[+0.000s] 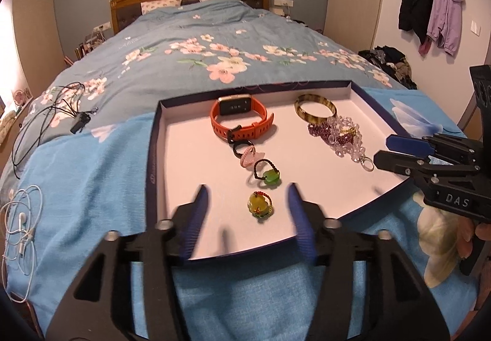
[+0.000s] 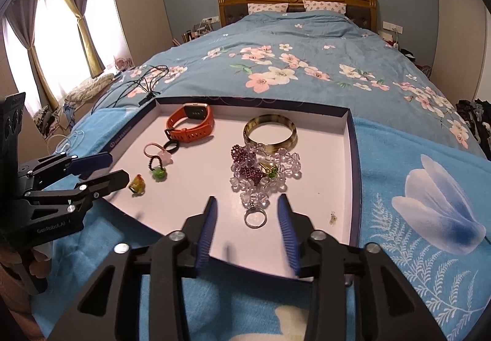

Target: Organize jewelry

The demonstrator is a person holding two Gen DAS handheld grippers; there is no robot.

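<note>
A: We have both grippers over the near edge of the tray [image 1: 155, 138]. Our left gripper [image 1: 248, 206] stands wide open and empty, the yellow bead ring [image 1: 260, 203] lying between its fingers, untouched. Our right gripper [image 2: 248, 218] is partly open, also empty, with the silver ring [image 2: 254, 218] between its fingers.

B: The risk we see: that silver ring touches the tangled crystal bead strands [image 2: 264, 172] at its 12 o'clock. If we lift it, the whole clump may drag along.

A: And the yellow ring is small and round; closing off-centre could flick it out.

B: Around it, the green bead ring [image 1: 267, 174] sits at 12 o'clock, then the pink one [image 1: 249, 157], the orange watch [image 1: 239, 120] beyond. The bangle [image 2: 270, 132] lies behind the strands. Nothing blocks our reach.
</note>
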